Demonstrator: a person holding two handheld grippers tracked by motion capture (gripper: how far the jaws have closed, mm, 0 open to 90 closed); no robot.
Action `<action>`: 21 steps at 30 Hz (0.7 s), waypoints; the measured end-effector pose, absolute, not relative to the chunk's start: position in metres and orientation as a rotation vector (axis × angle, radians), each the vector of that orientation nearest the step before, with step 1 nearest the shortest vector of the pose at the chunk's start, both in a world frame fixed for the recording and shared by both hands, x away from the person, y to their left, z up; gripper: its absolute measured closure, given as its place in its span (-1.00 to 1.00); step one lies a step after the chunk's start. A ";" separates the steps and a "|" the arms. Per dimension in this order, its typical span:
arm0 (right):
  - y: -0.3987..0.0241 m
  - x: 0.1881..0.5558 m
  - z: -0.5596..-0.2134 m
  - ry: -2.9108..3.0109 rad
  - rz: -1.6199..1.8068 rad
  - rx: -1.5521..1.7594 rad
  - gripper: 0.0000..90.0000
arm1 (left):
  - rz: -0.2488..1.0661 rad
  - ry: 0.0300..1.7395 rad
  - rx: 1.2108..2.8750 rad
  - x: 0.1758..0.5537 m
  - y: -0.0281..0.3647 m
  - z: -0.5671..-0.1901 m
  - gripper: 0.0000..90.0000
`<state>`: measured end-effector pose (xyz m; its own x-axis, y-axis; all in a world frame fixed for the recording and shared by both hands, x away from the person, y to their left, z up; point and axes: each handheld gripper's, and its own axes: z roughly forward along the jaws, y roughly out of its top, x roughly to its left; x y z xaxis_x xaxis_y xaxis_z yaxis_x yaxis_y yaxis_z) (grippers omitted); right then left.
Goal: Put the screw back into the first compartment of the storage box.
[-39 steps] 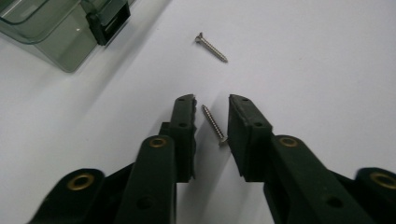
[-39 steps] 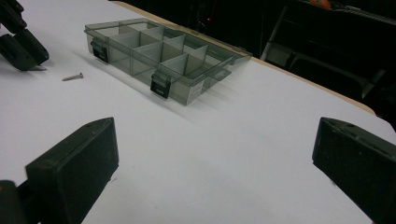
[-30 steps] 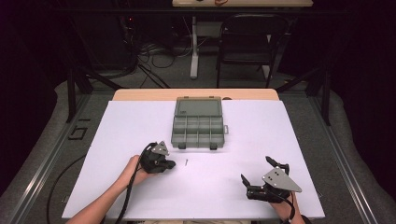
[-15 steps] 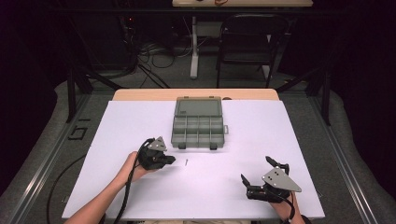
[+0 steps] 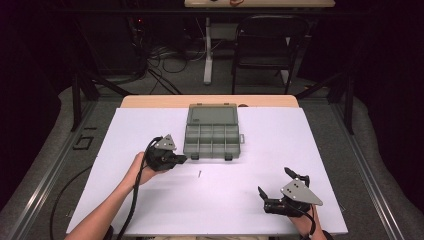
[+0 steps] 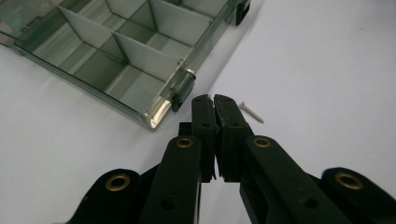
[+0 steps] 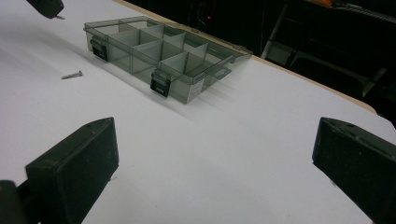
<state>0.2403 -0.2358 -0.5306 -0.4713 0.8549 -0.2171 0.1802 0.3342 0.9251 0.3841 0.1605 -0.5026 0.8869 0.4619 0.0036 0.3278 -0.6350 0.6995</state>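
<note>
While your left tongs (image 6: 215, 100) are pressed together above the bench (image 5: 240, 200) beside a screw (image 6: 251, 112), your right tongs (image 7: 210, 154) gape wide.

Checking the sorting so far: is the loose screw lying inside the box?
No, the screw lies on the white table, in front of the box.

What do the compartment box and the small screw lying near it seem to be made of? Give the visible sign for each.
Compartment box: likely smoky clear plastic, since the dividers show through its glossy walls. Screw: probably metal, silvery and slightly shiny.
</note>
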 end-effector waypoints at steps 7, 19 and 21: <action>-0.236 0.241 -0.531 1.857 1.168 0.912 -1.00 | 0.279 0.588 2.284 0.401 0.161 -0.486 0.95; -0.236 0.241 -0.531 1.860 1.170 0.911 -1.00 | 0.351 0.647 2.286 0.443 0.151 -0.464 0.95; -0.236 0.241 -0.531 1.860 1.170 0.910 -1.00 | 0.356 0.659 2.286 0.449 0.148 -0.463 0.95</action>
